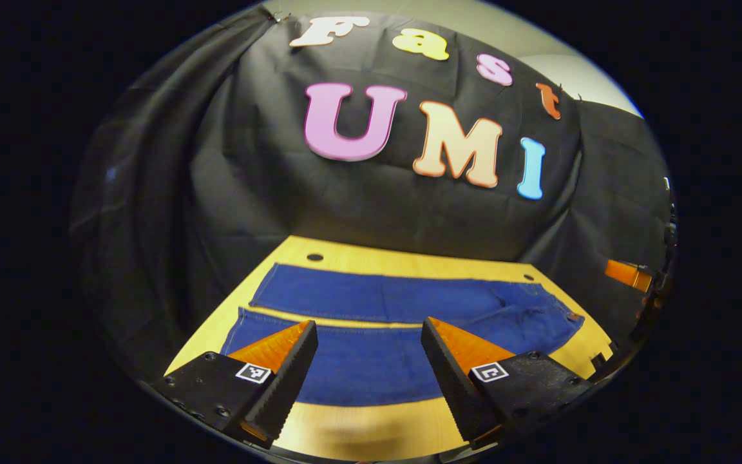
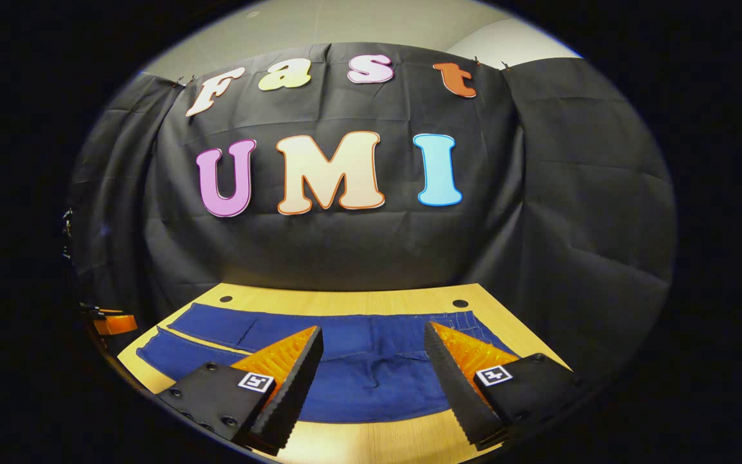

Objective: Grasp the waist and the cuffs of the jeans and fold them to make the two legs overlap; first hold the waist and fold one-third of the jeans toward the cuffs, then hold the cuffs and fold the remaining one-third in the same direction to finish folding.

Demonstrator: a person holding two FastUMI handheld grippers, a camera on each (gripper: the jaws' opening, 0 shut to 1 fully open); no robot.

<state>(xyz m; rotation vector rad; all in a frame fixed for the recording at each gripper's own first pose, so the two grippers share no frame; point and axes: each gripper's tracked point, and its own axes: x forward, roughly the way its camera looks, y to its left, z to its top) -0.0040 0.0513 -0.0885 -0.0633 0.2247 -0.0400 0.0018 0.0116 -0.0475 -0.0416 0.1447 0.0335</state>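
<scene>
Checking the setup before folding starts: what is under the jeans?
The jeans lie flat, legs apart, on a light wooden table; bare wood shows between the legs and around the edges. Whatever lies beneath the denim itself is covered.

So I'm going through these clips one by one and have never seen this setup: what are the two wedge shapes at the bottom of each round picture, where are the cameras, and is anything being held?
No robot arm here: a person carries a two-finger gripper in each hand, and a fisheye camera rides on each one, looking forward along its fingers. The wedges are those fingers. In the left gripper view you see the left gripper, in the right gripper view the right gripper. Both are open, fingers spread wide, hovering with nothing between them. On the wooden table lie blue jeans, spread flat, legs side by side with a strip of table showing between them, not yet folded. The left camera faces the legs, the right one the waist end. Behind is the booth's black cloth wall.
</scene>
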